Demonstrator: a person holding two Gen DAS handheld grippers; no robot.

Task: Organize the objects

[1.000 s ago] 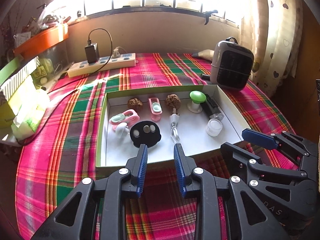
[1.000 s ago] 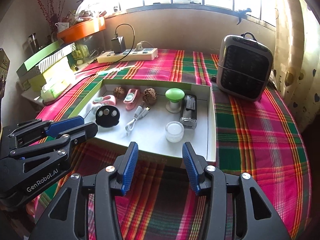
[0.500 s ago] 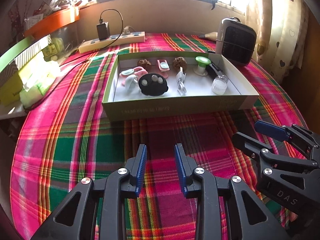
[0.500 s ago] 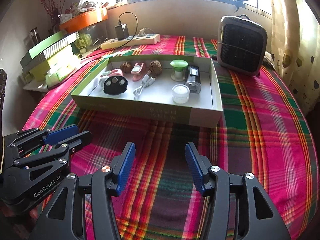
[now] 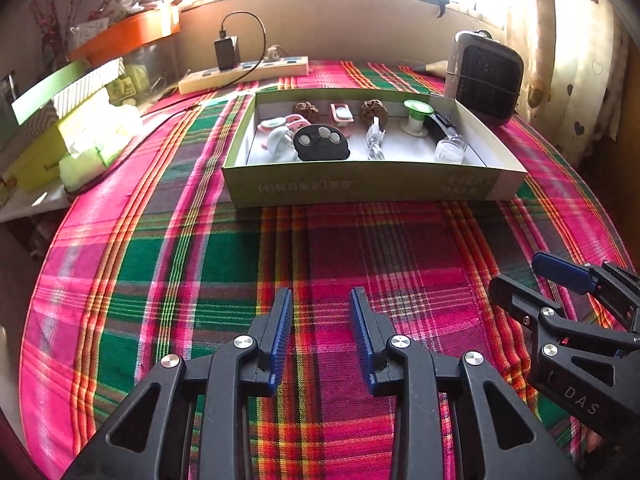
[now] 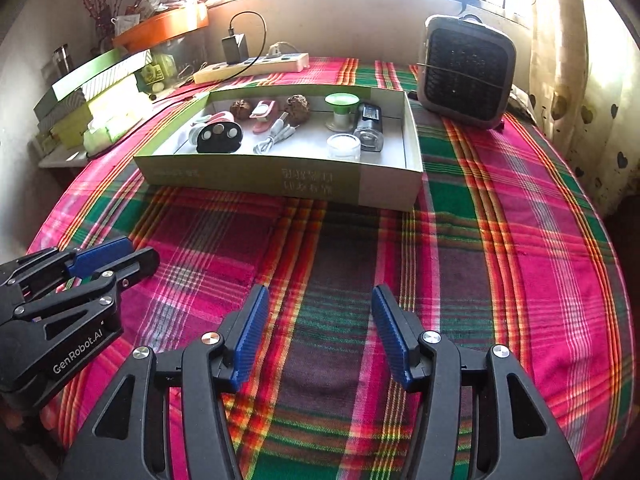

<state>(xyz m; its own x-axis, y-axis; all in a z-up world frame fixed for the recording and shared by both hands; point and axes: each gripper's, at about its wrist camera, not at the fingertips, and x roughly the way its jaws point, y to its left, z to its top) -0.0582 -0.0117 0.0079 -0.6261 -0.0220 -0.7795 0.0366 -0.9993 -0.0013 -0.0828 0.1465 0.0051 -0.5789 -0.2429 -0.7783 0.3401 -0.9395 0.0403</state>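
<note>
A shallow green-and-white box (image 5: 360, 188) sits on the plaid tablecloth and holds several small items. Among them are a black disc with three buttons (image 5: 322, 144), two walnuts (image 5: 306, 109), pink clips (image 5: 341, 114), a white cable (image 5: 376, 140), a green-topped spool (image 5: 418, 116) and a clear jar (image 5: 450, 150). My left gripper (image 5: 320, 296) hovers over bare cloth well in front of the box; its jaws are opening and nothing is between them. My right gripper (image 6: 318, 292) stands open beside it, also empty, with the box (image 6: 240, 176) farther ahead.
A grey fan heater (image 6: 466, 72) stands behind the box's right end. A power strip (image 5: 244, 74) with a plugged charger lies along the back wall. Stacked green boxes (image 5: 68, 120) and an orange tray (image 5: 124, 34) crowd the left side. A curtain hangs at the right.
Both grippers have drawn back from the box's front wall toward the near side of the table and sunk lower. Both pairs of jaws stand a little wider.
</note>
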